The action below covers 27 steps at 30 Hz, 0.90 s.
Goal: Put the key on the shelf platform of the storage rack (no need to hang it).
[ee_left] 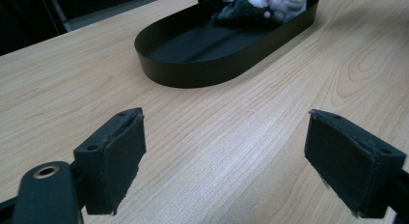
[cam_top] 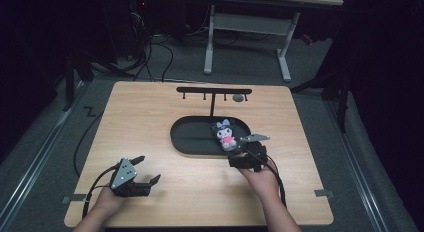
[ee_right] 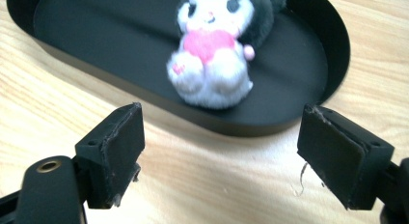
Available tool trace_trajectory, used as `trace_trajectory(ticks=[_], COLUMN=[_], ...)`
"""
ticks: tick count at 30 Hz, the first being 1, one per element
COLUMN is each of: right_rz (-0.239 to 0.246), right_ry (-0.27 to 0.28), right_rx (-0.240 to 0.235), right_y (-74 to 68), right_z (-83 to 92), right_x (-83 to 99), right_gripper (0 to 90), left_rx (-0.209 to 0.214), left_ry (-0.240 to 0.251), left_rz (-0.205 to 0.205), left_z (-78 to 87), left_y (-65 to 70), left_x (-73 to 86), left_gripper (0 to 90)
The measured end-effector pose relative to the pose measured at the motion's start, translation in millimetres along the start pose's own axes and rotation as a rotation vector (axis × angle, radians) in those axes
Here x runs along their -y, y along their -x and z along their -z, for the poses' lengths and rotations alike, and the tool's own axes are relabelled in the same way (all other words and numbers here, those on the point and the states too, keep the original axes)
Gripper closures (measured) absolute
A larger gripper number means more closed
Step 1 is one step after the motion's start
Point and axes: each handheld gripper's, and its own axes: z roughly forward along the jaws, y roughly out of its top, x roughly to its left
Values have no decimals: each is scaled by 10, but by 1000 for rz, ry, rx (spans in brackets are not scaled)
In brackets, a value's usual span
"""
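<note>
while the left gripper [cam_top: 148, 171] is hovering with jaws wide and empty, the right gripper [ee_right: 222, 154] is gaping before the black-and-white plush doll [ee_right: 217, 50] in the black oval metal tray [ee_right: 96, 35].

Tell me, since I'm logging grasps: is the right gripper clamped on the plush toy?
No: the right gripper has its jaws wide apart over bare table, short of the plush toy lying in the black tray.
</note>
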Motion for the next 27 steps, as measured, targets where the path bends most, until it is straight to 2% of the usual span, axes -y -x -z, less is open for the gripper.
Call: trace_trajectory(ticks=[9,18,24,27], right_rz=[-16,-34,-28,-4], right_ry=[40,108,142,151], right_rx=[0,9,-5,-12], right_y=[58,35,-19,-52], right_z=[103,217,246,226], right_x=[294,694,879,917], right_gripper=[159,159,158,158], left_rx=[-2,-4,-3,2], left_ry=[-2,-3,-6,-8], left_rz=[-3,-6,-12,-12], left_z=[-1,-5,-10,-10], left_y=[1,8,11,9], left_x=[-1,-1,-4,-7], left_gripper=[154,154,154,154])
